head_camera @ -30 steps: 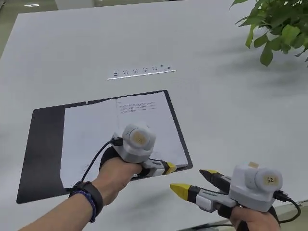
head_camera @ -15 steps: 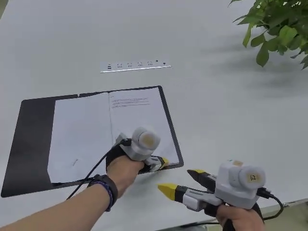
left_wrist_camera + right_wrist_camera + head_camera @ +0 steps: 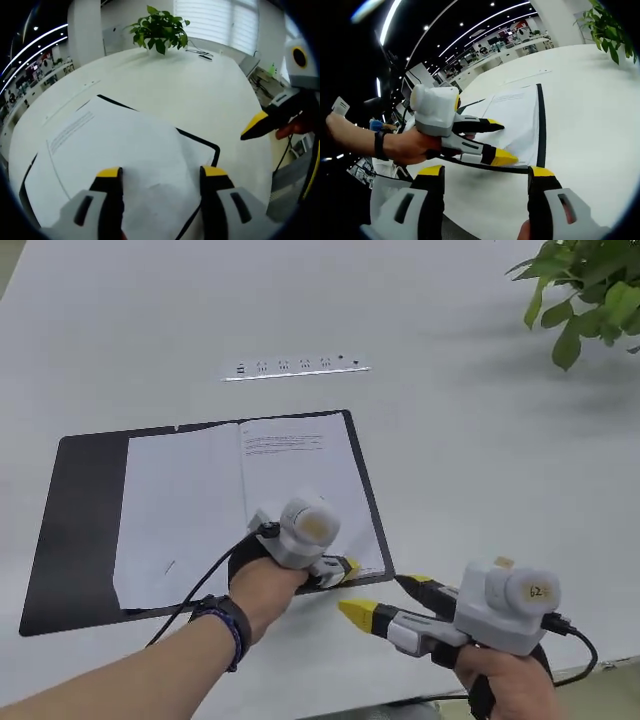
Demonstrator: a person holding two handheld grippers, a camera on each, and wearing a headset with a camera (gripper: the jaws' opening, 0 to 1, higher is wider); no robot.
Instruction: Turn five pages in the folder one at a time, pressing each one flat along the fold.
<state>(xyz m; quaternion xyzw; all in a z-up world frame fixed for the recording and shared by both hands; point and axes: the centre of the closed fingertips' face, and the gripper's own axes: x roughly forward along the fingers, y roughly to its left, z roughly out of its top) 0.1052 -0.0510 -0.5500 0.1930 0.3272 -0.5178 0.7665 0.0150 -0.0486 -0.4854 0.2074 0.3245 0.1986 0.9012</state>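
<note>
Folder (image 3: 75, 530) lies open and flat on the white table (image 3: 480, 460), its near right part directly beneath the left gripper (image 3: 345, 566). Its black inside cover stretches away to that gripper's left, and two white pages lie on it. The left page (image 3: 180, 520) sits on the far side of the hand from the jaws. The right page (image 3: 300, 480) runs under and beyond the jaws, with a few lines of print (image 3: 285, 443) at its far end. The left gripper's jaws are spread wide with nothing clamped between them. In the left gripper view both yellow tips sit low over the right page, close to the folder's near right corner. Whether the tips touch the paper I cannot tell.

The right gripper (image 3: 385, 597) hangs over bare table, just off the folder's near right corner and just beside the left gripper's tips. Its jaws point toward them, also spread wide and holding nothing.

A dark cable (image 3: 200, 575) trails back from the left gripper along the forearm, past a dark wristband (image 3: 225, 625). Beyond the left gripper, past the folder's far edge, a strip of sockets (image 3: 295, 367) is set into the table. A leafy plant (image 3: 590, 290) stands well beyond the right gripper.
</note>
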